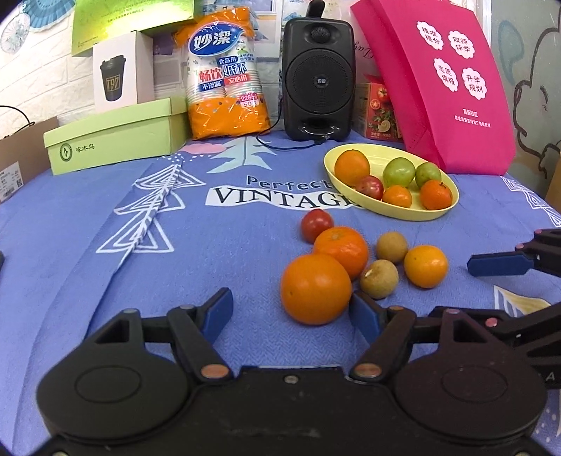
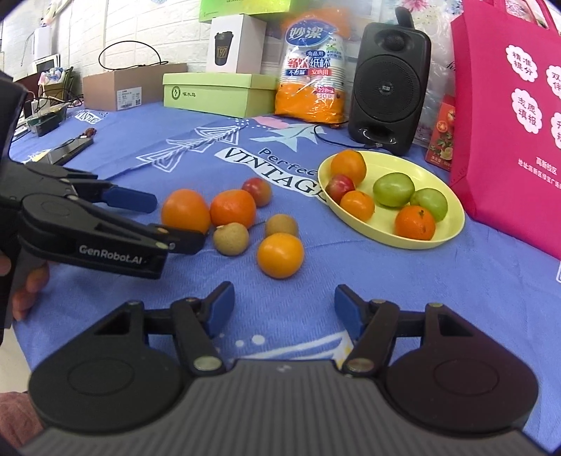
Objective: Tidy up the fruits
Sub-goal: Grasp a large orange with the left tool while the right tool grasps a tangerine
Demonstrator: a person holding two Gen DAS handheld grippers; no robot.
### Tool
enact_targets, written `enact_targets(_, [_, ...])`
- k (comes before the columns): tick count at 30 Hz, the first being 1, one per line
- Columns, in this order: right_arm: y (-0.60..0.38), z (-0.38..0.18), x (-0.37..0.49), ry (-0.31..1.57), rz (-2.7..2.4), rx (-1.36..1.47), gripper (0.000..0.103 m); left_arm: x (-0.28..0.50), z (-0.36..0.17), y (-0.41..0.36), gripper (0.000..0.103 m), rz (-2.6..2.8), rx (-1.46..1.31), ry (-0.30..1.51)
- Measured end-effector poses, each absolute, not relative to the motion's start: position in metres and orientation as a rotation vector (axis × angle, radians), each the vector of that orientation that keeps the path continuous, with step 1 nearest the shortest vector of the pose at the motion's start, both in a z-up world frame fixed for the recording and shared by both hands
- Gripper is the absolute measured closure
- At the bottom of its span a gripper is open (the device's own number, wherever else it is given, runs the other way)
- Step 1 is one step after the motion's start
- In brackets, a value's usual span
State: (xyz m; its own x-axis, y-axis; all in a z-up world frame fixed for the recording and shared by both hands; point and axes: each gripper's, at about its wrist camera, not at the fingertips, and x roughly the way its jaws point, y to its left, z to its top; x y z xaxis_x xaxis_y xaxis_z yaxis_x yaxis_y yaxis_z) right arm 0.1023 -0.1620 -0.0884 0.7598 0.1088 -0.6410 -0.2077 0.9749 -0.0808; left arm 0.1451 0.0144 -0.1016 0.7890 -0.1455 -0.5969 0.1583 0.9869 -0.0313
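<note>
pink fabric tote bag [image 2: 508,115]: cut by right edge, right-wrist view
red carton w/ fruit print [image 1: 377,110]: right part behind bag
brown cardboard box [image 1: 21,158]: cut by left edge, label too small to read

We record a white brick-pattern wall [image 2: 147,31] behind a table draped in a blue printed cloth [image 1: 105,280] reading "Perfect VINTAGE". Along the back edge we list a green box [image 1: 115,136], a black speaker [image 1: 317,77], a pink bag [image 1: 445,91] and a cardboard carton [image 2: 129,87]. Lighting is bright and even.
</note>
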Motion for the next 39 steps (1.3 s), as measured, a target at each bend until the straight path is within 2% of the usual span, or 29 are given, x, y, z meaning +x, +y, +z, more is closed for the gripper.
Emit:
enact_targets(5, [-0.162,-0.091,0.117,0.693,0.195,-0.163,0.041,0.15,-0.102,0.016,0.036,-0.174,0.019,0.636])
enact_targets(9, [-0.164,-0.092,0.127,0.7,0.211,-0.158,0.041,0.152,-0.102,0.02,0.054,-0.174,0.014,0.638])
enact_targets(12, [-0.163,-0.092,0.131,0.703,0.216,-0.161,0.041,0.15,-0.102,0.024,0.06,-0.173,0.016,0.639])
enact_targets(15, [-0.161,-0.093,0.133,0.696,0.22,-0.171,0.041,0.147,-0.103,0.026,0.061,-0.172,0.017,0.636])
enact_targets(20, [-0.157,-0.095,0.136,0.694,0.236,-0.168,0.055,0.144,-0.105,0.024,0.061,-0.164,0.019,0.628])
enact_targets(28, [-0.155,-0.095,0.137,0.694,0.23,-0.143,0.07,0.141,-0.105,0.025,0.061,-0.166,-0.002,0.628])
enact_targets(39, [-0.159,-0.093,0.122,0.68,0.204,-0.09,0.07,0.133,-0.102,0.026,0.062,-0.159,-0.026,0.632])
